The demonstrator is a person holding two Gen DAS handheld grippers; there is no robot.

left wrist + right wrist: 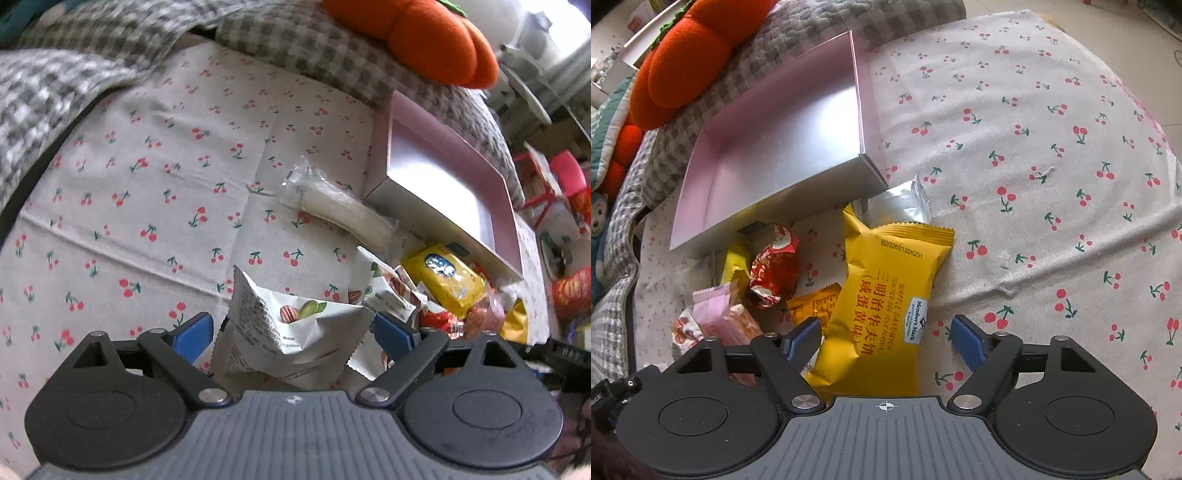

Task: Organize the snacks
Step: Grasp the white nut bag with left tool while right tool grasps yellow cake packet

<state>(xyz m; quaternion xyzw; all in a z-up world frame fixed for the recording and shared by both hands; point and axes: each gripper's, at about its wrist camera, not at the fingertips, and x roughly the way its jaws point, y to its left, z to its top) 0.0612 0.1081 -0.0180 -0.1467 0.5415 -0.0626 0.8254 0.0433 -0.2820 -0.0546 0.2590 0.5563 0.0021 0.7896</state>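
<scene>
A pink open box (447, 184) (775, 147) lies on the cherry-print cloth, nothing inside it. Loose snacks lie by its near wall. My left gripper (293, 330) is open, its blue fingers either side of a white nut packet (291, 332). A clear-wrapped white stick (343, 212) lies ahead, with a yellow packet (447, 280) to the right. My right gripper (886, 338) is open around a yellow waffle-sandwich packet (886, 291). A red candy packet (774, 269), a pink packet (720, 317) and a silver packet (905, 203) lie near it.
An orange plush cushion (417, 37) (694, 55) rests on the grey checked blanket (314, 48) behind the box. Cherry-print cloth (1052, 166) stretches to the right of the pile and to the left (129, 206). Room clutter shows at the far right (554, 192).
</scene>
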